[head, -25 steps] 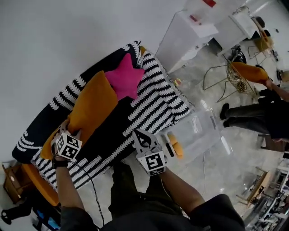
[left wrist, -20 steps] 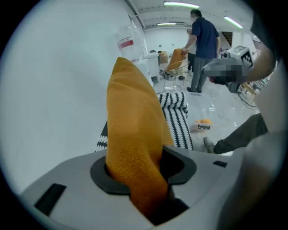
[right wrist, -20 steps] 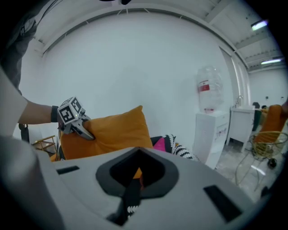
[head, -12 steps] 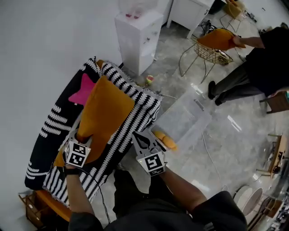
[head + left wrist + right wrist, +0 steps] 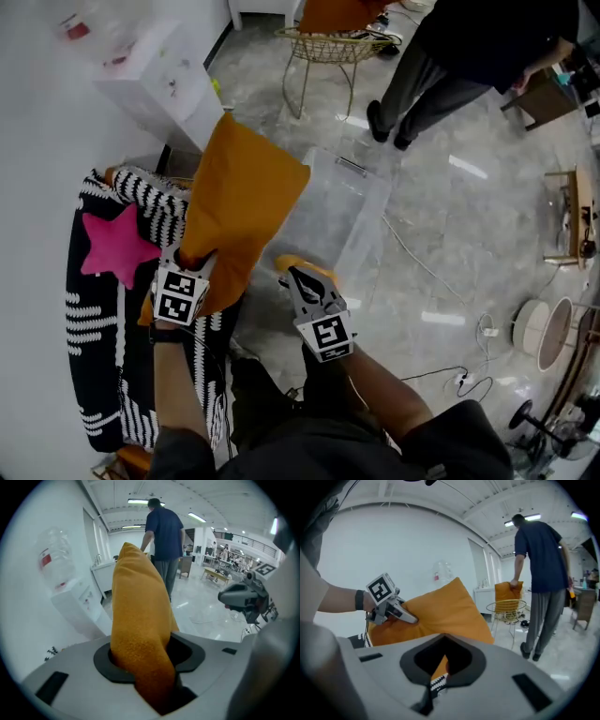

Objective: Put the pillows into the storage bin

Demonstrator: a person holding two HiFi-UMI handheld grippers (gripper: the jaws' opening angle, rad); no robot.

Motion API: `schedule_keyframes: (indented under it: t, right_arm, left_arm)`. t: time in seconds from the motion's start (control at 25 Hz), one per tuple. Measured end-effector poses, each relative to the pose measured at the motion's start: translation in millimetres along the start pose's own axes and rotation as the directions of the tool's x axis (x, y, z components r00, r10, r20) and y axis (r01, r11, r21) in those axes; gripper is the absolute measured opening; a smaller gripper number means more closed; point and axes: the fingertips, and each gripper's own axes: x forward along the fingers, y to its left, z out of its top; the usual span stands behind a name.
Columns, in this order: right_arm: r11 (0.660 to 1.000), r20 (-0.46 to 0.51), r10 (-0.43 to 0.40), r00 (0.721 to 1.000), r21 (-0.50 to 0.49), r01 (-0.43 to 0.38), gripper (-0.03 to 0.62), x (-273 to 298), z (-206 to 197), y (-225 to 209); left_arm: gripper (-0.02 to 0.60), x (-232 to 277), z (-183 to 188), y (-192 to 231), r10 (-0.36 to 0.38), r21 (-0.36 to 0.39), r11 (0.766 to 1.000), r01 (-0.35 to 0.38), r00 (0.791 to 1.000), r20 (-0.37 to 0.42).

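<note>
Pillow (image 5: 246, 202) within left claw (image 5: 192, 262)

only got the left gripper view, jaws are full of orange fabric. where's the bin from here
Observer: In the head view the clear storage bin stands on the floor just right of the orange pillow that the left gripper holds up. The pillow's right edge overlaps the bin's left side.
Operator: right gripper doing anything
Observer: The right gripper hangs by the bin's near corner, jaws together, gripping nothing.
Operator: any other pillows around
Observer: A pink star pillow lies on the striped sofa, to the left.
</note>
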Motion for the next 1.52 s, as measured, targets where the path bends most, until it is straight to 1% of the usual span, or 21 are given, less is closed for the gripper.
schedule_keyframes:
  t: [0.12,0.24,0.36,0.44,0.64,0.76,0.92,1.0,1.16,1.2,1.32,1.4,1.44,1.52]
  right_arm:
    - [0.996,-0.013,-0.079,0.997,0.045,0.080,0.000,-14,-22,-52]
    - [0.987,-0.028,-0.139,0.990,0.079,0.141,0.000,-21,-46,-99]
    - [0.975,-0.049,-0.189,0.981,0.112,0.194,0.000,-20,-76,-144]
    - [0.965,-0.066,-0.218,0.974,0.136,0.225,0.000,-17,-100,-168]
    - [0.937,-0.138,-0.262,0.955,0.199,0.285,0.000,-11,-168,-208]
    - [0.929,-0.178,-0.263,0.948,0.220,0.299,0.000,-2,-211,-223]
    - [0.925,-0.217,-0.249,0.944,0.236,0.298,0.000,18,-263,-237]
    - [0.925,-0.230,-0.240,0.943,0.240,0.294,0.000,25,-285,-243]
    - [0.923,-0.251,-0.227,0.941,0.253,0.290,0.000,36,-318,-246]
    - [0.923,-0.254,-0.225,0.941,0.255,0.289,0.000,38,-323,-247]
    - [0.921,-0.269,-0.225,0.937,0.256,0.294,0.000,38,-340,-251]
    - [0.918,-0.284,-0.228,0.931,0.257,0.303,0.000,36,-351,-255]
    - [0.916,-0.290,-0.230,0.929,0.257,0.307,0.000,35,-356,-258]
    - [0.913,-0.302,-0.233,0.924,0.258,0.315,0.000,33,-361,-264]
  left_arm:
    - [0.193,61,43,-38,-0.074,0.028,0.997,0.074,0.997,0.013]
    - [0.195,120,71,-71,-0.125,0.048,0.991,0.124,0.992,0.015]
    - [0.195,180,86,-96,-0.150,0.051,0.987,0.150,0.989,0.012]
    - [0.195,221,87,-110,-0.162,0.046,0.986,0.161,0.987,0.011]
    - [0.195,314,62,-146,-0.194,0.022,0.981,0.194,0.981,0.000]
    - [0.196,369,31,-162,-0.208,-0.010,0.978,0.208,0.978,0.004]
    - [0.197,426,-11,-173,-0.225,-0.047,0.973,0.224,0.974,-0.021]
    - [0.198,448,-27,-178,-0.220,-0.068,0.974,0.217,0.975,-0.032]
    - [0.213,492,-53,-174,-0.170,-0.104,0.981,0.163,0.984,-0.061]
    - [0.226,504,-59,-170,-0.159,-0.102,0.983,0.151,0.985,-0.073]
    - [0.299,538,-81,-157,-0.127,-0.092,0.989,0.117,0.985,-0.113]
    - [0.330,553,-91,-148,-0.102,-0.098,0.991,0.090,0.986,-0.129]
    - [0.361,557,-91,-144,-0.088,-0.099,0.992,0.075,0.988,-0.127]
    - [0.382,552,-84,-140,-0.062,-0.095,0.994,0.053,0.993,-0.100]
